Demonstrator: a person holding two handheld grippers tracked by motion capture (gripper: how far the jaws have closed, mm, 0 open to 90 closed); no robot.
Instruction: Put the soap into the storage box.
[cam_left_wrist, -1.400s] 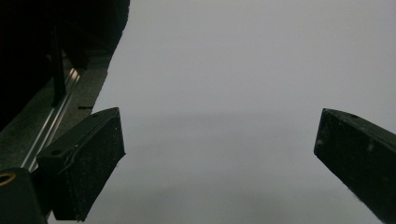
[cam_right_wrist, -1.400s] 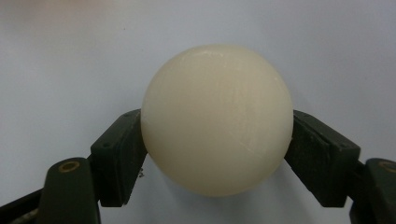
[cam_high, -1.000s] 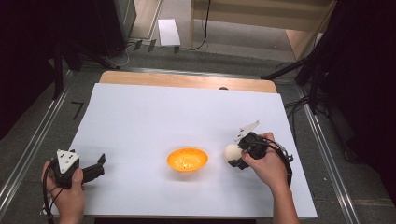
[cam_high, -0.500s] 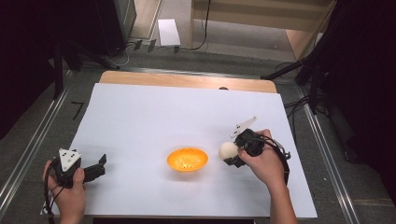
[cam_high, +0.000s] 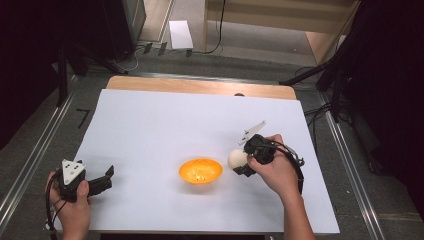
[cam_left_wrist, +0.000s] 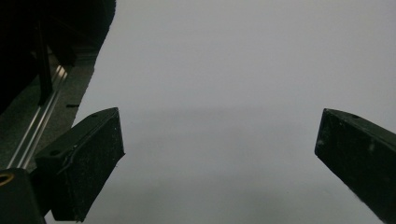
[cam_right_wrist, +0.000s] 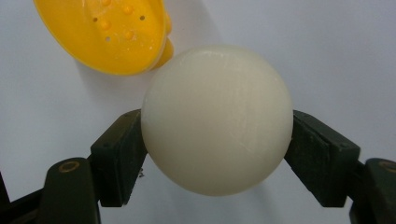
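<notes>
White ball (cam_right_wrist: 217, 119) clamped in right tool (cam_high: 243, 162), beside orange bowl (cam_high: 200, 171); left tool (cam_high: 105, 180) agape (near table edge, seemingly).

Overhead and right tongs cameras share bowl (cam_high: 200, 170).

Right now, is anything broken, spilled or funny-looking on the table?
Nothing stands out. The orange bowl sits upright on the white table cover, with nothing spilled around it. The right gripper holds the white ball squarely between both jaws, just beside the bowl. The left gripper is open with nothing in it.
</notes>
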